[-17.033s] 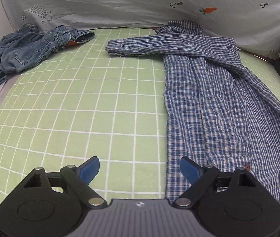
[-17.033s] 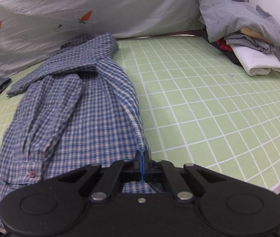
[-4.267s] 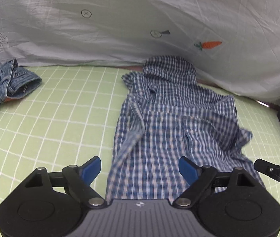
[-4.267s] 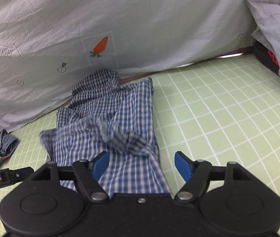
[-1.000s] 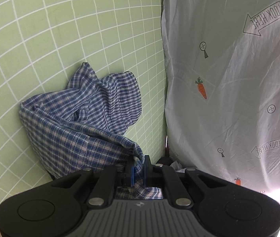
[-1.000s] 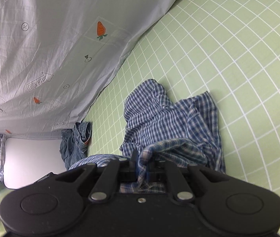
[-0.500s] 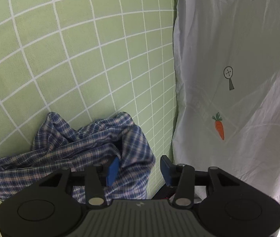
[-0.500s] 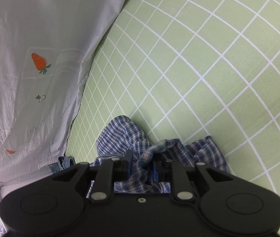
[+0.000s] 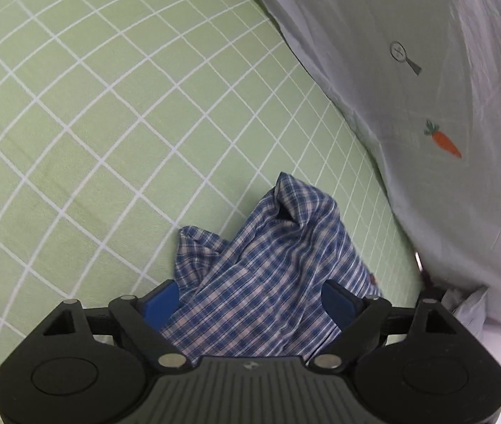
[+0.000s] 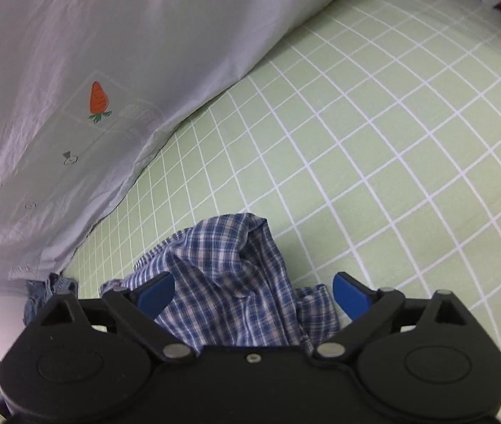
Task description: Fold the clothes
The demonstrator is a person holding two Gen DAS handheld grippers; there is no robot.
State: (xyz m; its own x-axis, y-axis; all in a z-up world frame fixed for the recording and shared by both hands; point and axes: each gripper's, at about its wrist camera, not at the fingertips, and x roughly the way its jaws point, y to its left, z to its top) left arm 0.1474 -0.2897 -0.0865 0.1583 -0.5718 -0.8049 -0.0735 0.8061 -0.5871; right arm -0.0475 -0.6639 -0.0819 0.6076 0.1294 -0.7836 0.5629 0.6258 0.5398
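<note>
The soft blue-and-white checked cotton shirt (image 9: pixel 268 275) lies in a lumpy, wrinkly heap on the green mat with white squares (image 9: pixel 109 123), near its back edge. The left gripper (image 9: pixel 250 304) and right gripper (image 10: pixel 254 295) are both wide apart, holding nothing. I think any next pinch should catch an edge, not the bunched middle.

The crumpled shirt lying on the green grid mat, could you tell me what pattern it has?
A blue-and-white plaid check, clearest in the left wrist view.
</note>
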